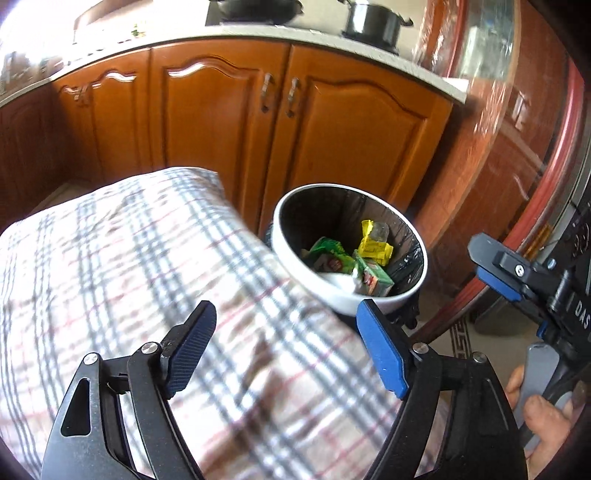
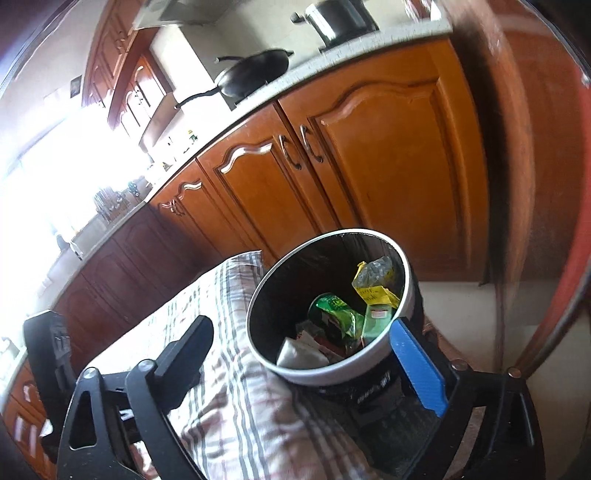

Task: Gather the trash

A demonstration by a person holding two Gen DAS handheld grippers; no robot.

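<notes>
A round white-rimmed trash bin (image 1: 295, 269) with a black liner stands on the floor beside a table. It holds green cartons (image 1: 371, 275), a yellow wrapper (image 1: 373, 247) and white paper. My left gripper (image 1: 291, 343) is open and empty above the checked tablecloth (image 1: 129, 277), just left of the bin. My right gripper (image 2: 306, 358) is open and empty, its jaws spread just in front of the bin's near rim (image 2: 325, 376). The right gripper also shows in the left wrist view (image 1: 517, 277), right of the bin.
Orange wooden cabinet doors (image 1: 229, 122) stand close behind the bin, under a light countertop (image 1: 258, 35) with a dark pot (image 1: 373, 20) and a pan (image 2: 255, 74). A red-brown door frame (image 1: 535, 199) curves on the right.
</notes>
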